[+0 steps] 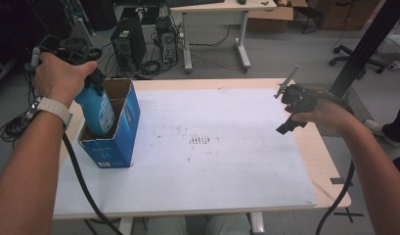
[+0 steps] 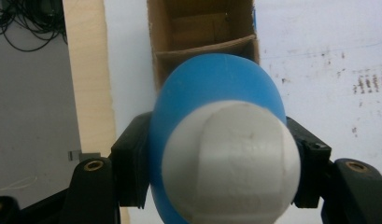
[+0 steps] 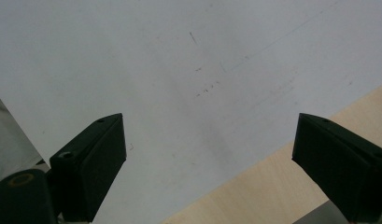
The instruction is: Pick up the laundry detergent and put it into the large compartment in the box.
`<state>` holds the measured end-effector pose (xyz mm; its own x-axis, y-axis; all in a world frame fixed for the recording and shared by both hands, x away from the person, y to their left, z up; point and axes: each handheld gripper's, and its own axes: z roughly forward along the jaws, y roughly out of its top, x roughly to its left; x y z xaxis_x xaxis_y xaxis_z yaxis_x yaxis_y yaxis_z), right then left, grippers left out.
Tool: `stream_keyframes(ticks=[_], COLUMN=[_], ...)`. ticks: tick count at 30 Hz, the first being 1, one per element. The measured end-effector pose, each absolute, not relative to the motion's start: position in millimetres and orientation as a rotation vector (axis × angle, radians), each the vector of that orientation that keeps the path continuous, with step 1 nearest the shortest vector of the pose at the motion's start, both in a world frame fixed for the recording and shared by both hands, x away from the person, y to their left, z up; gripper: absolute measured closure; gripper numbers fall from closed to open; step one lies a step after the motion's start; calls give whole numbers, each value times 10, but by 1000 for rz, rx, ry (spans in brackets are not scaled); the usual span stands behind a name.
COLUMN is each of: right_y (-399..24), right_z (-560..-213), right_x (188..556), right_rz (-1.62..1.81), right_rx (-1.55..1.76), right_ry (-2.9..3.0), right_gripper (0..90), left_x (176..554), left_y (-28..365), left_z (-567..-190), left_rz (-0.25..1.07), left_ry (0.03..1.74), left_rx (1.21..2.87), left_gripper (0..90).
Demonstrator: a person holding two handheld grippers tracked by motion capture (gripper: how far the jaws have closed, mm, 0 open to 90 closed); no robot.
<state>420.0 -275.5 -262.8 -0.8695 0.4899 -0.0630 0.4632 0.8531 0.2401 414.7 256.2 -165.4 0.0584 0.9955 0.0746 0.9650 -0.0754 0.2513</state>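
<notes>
A blue bottle (image 1: 97, 108) with a white cap (image 2: 230, 161) is clamped by the left gripper (image 2: 216, 154), partly lowered into the blue carton (image 1: 120, 142) at nine o'clock; release seemingly remains. The right gripper (image 3: 207, 158) is held open, empty.

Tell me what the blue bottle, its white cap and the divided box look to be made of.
Blue bottle: likely plastic, smooth with a soft sheen, held in the left claw. White cap: probably plastic too, matte, faintly textured. Box: cardboard, with raw brown inner walls and divider and a printed glossy blue outside.
</notes>
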Motion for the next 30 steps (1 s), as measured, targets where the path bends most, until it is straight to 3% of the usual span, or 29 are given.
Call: stream_keyframes(ticks=[30], right_y=[-2793], right_z=[-2670], right_x=[4189], right_rz=[323], right_rx=[770], right_ry=[2909], right_gripper=[96], left_x=[4208], left_y=[2526], left_z=[-2451], left_rz=[345], left_ry=[2026], left_rx=[2199], left_gripper=[374])
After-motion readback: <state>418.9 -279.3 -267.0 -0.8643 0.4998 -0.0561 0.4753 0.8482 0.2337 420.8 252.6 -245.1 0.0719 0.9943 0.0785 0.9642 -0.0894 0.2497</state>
